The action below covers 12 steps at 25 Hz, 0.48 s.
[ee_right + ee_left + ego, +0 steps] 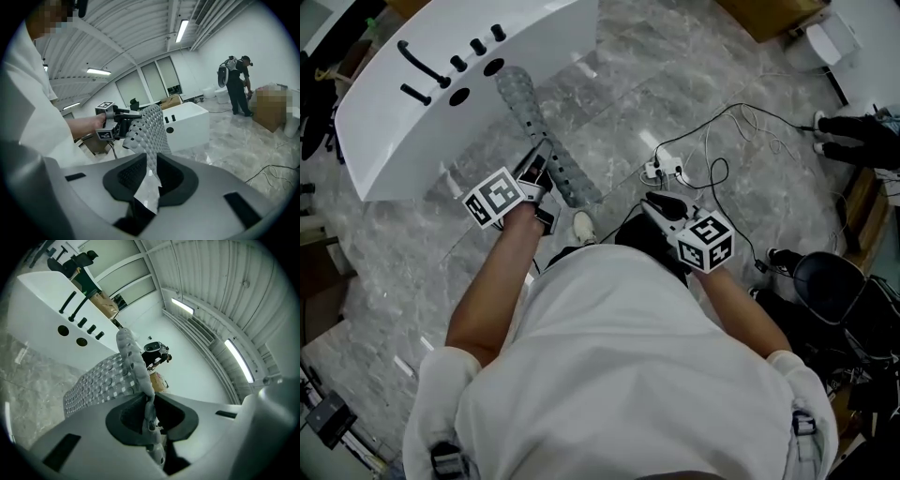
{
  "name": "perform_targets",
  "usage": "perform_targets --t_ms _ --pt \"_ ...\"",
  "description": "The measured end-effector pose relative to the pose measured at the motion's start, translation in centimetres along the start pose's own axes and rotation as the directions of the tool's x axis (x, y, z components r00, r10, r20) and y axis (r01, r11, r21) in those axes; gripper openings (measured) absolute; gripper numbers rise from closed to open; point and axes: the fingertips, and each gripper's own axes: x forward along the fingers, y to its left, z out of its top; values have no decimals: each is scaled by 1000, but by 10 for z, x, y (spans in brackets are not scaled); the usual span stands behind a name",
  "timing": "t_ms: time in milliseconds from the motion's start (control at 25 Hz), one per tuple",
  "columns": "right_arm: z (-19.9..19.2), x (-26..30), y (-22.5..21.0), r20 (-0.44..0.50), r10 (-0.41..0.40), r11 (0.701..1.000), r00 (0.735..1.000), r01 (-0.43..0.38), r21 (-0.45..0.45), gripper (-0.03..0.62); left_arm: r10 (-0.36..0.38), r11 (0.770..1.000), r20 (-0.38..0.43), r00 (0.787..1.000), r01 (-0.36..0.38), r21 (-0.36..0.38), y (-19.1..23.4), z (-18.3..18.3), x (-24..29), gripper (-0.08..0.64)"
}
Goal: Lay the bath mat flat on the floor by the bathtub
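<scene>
The grey dimpled bath mat [534,122] hangs in the air beside the white bathtub [516,37], seen edge-on as a narrow strip above the marble floor. My left gripper [534,183] is shut on one edge of it; in the left gripper view the mat [98,380] rises out of the closed jaws of that gripper [149,399], with the bathtub [37,315] behind. My right gripper [661,206] is shut on another edge: in the right gripper view the mat [147,126] runs from its jaws [151,161] up towards the left gripper [115,122], in front of the tub [187,124].
A power strip with trailing cables [661,171] lies on the floor ahead of my right gripper. A black chair [830,286] stands at the right. A cardboard box [769,14] and a white toilet [830,42] are at the far end. Another person [236,75] stands there.
</scene>
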Motion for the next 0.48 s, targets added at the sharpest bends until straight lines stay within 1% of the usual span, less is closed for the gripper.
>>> perform_targets --t_ms 160,320,480 --pt "22 14 -13 -13 23 1000 1000 -23 -10 72 18 1000 -20 1000 -18 4 7 13 48 61" --pt "41 28 -55 -24 54 998 998 -53 16 64 27 999 -11 1000 -28 -25 8 26 112 61" --pt "73 65 -105 -46 106 994 993 -106 18 60 55 998 -15 998 -56 -39 15 52 176 61"
